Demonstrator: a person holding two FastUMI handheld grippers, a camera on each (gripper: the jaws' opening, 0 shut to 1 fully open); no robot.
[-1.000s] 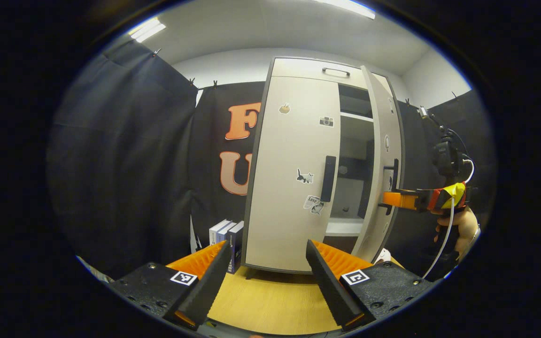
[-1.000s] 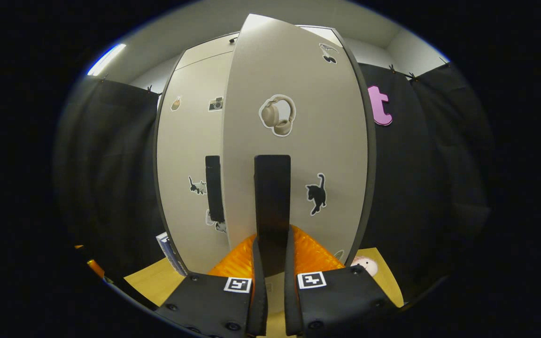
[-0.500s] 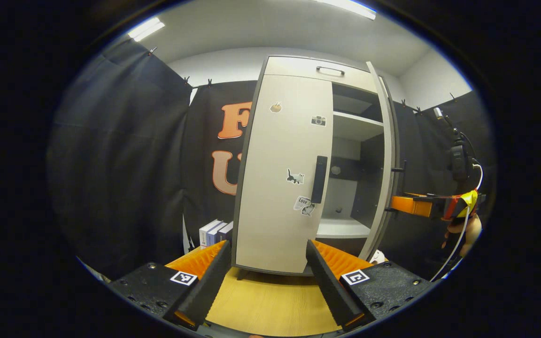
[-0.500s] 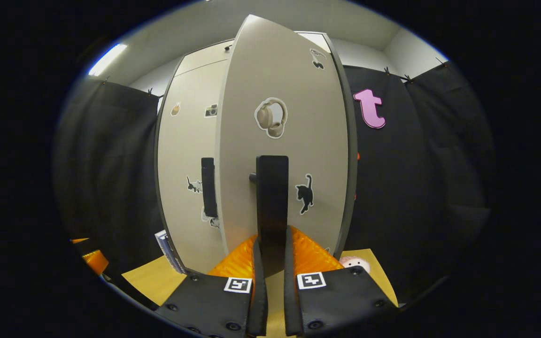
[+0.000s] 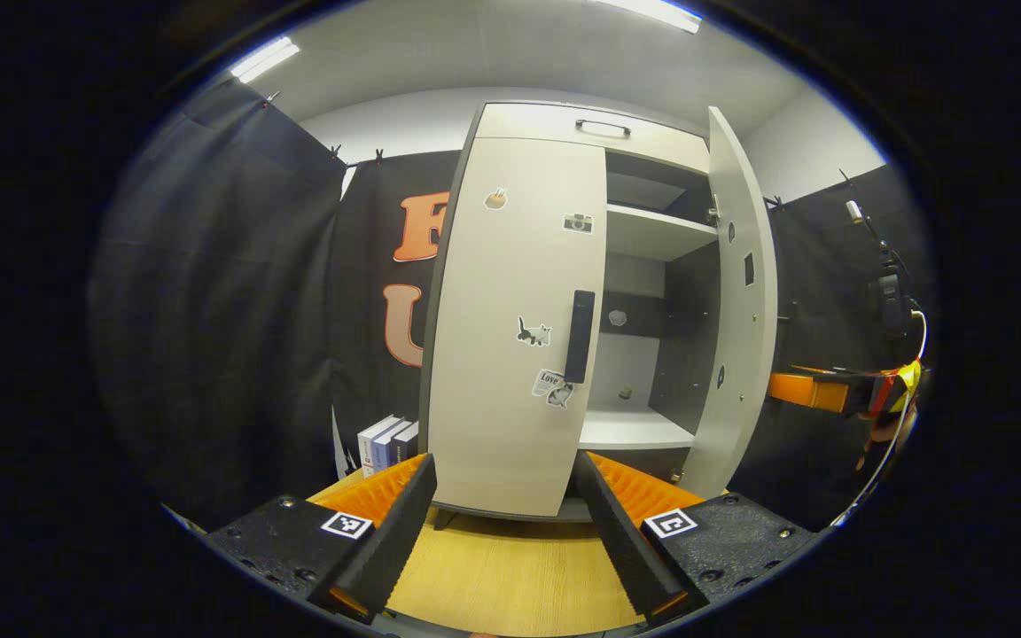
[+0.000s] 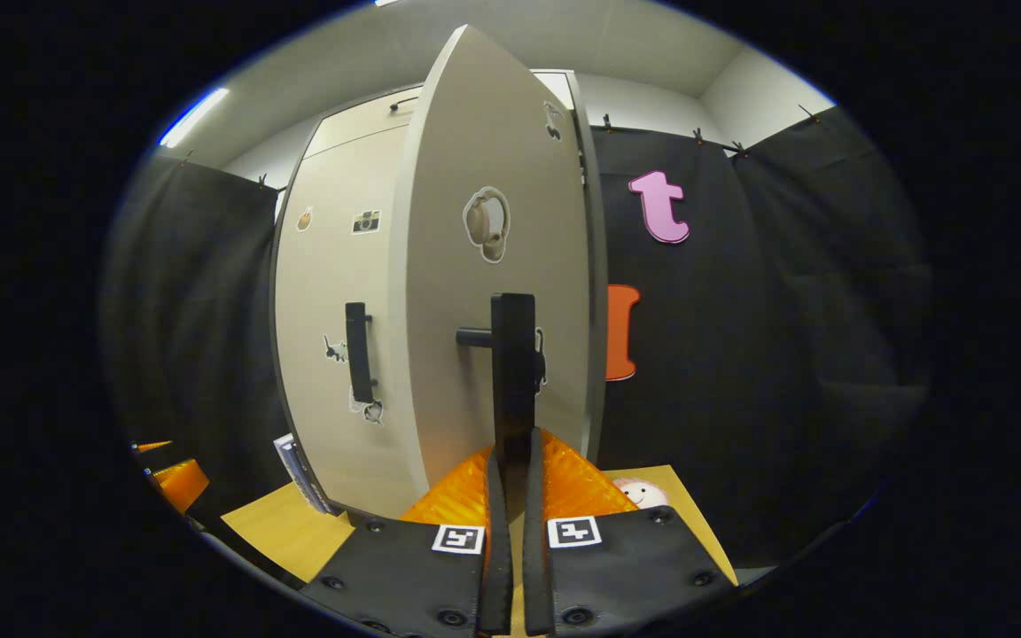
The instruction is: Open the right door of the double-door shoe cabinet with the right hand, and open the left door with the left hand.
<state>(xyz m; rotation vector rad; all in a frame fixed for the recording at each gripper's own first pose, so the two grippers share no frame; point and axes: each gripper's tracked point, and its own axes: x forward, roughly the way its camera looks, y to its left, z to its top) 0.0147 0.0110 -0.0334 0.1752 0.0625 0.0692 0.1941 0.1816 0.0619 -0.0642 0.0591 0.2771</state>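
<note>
— Two grippers, then; how did they stand?
— Right gripper [image 6: 510,443] had its fingers pinched on the lower end of the right door's handle [image 6: 513,354], an upright black bar. Left gripper [image 5: 502,483] had its fingers spread wide with nothing between them, held back from the shoe cabinet [image 5: 564,133] above the wooden table [image 5: 510,576].

— And the doors?
— The right door [image 6: 493,283] was swung well out, its tall face nearly edge-on in the left gripper view, with shelves showing inside. The left door [image 5: 510,310] lay shut, its own upright black handle [image 5: 579,335] near the inner edge.

— Any writing?
— One sticker [image 5: 549,386] under the left handle seemed to read "Love"; the rest were pictures: a cat, a camera, headphones. Both grippers bore square black-and-white markers. Spines of the books [image 5: 384,443] standing just left of the cabinet were too small to read.

— Anything else?
— A small pale round toy [image 6: 639,490] sat on the table near the open door's foot.
</note>
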